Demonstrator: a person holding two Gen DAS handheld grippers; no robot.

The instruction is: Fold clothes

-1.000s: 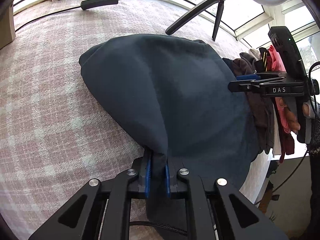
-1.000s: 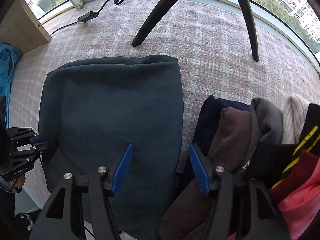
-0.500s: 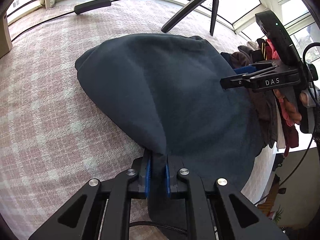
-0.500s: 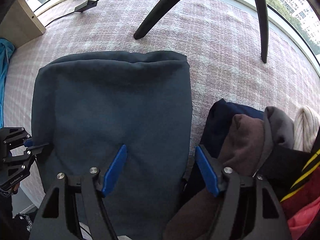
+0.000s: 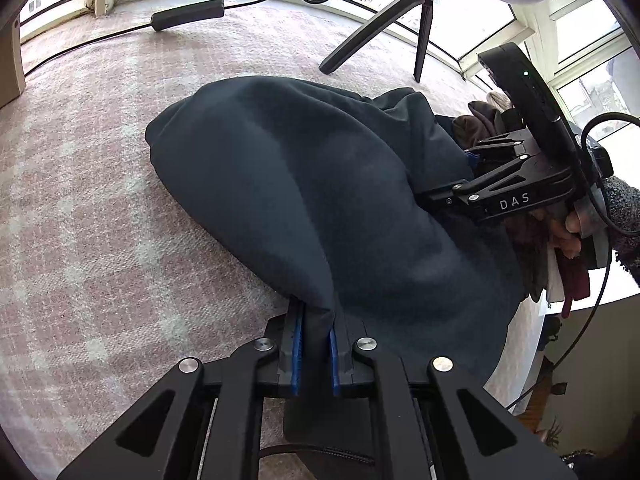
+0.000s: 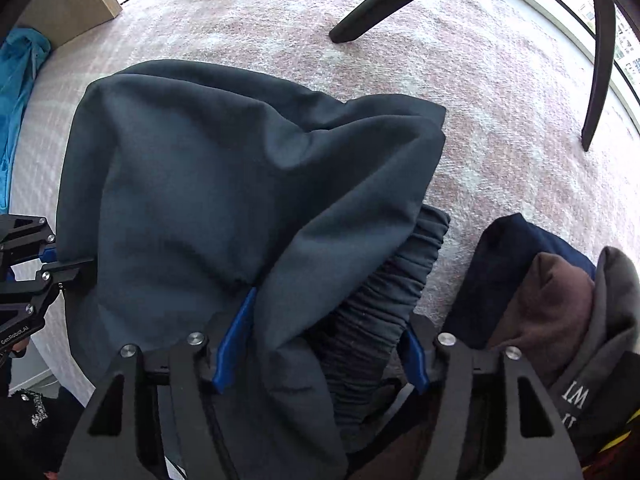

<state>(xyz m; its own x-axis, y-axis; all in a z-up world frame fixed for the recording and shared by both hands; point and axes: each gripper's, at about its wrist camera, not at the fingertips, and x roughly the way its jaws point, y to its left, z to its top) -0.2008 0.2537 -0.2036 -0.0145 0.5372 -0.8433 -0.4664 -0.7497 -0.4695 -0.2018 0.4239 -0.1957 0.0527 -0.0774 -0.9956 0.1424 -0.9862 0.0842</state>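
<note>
Between the two tools sits the dark garment [image 6: 224, 184] on the pink rug [image 5: 80, 220]. Left tool [image 5: 314, 354] is pinched narrow on its near-left edge; right tool [image 6: 320, 344] is wide, straddling a bunched fold, probably not gripping yet.

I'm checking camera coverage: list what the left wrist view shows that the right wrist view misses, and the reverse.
Only the left wrist view shows the left gripper shut on a pinched edge of the dark blue garment, and the power adapter.

Only the right wrist view shows the garment's gathered black waistband, the blue cloth and the right gripper open around the garment.

Both show the garment, pink rug and folded pile.
</note>
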